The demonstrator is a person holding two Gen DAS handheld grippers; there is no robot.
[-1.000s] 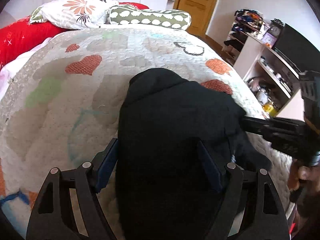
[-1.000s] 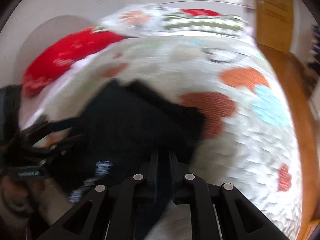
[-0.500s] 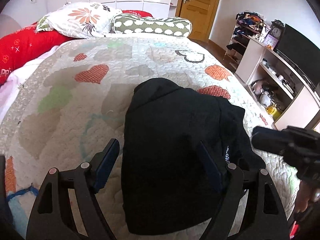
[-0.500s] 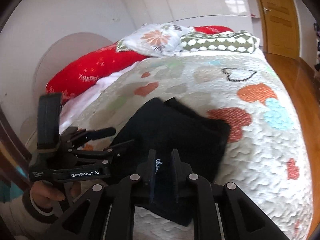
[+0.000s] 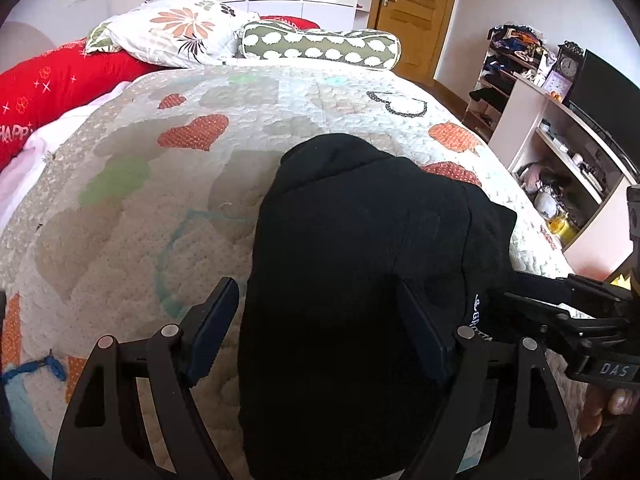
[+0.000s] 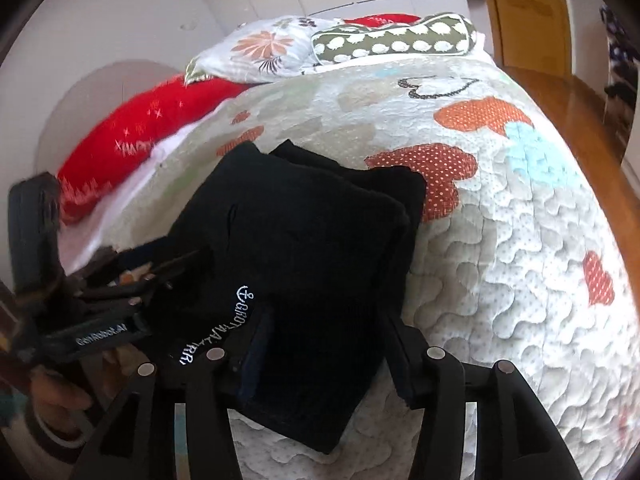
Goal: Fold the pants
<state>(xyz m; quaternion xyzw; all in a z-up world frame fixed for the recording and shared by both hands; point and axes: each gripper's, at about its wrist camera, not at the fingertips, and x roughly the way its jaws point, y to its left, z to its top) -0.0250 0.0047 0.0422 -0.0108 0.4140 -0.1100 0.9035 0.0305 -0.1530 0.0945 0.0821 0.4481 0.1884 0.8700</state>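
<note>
Left wrist view shows the black pants lying as a compact folded bundle on the quilted bed, both the left gripper and right gripper spread wide and empty, so folding looks essentially finished.

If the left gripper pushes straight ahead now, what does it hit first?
Most likely the black pants: they lie between the open fingers of the left gripper and fill the path ahead. The gap to them is unclear.
</note>
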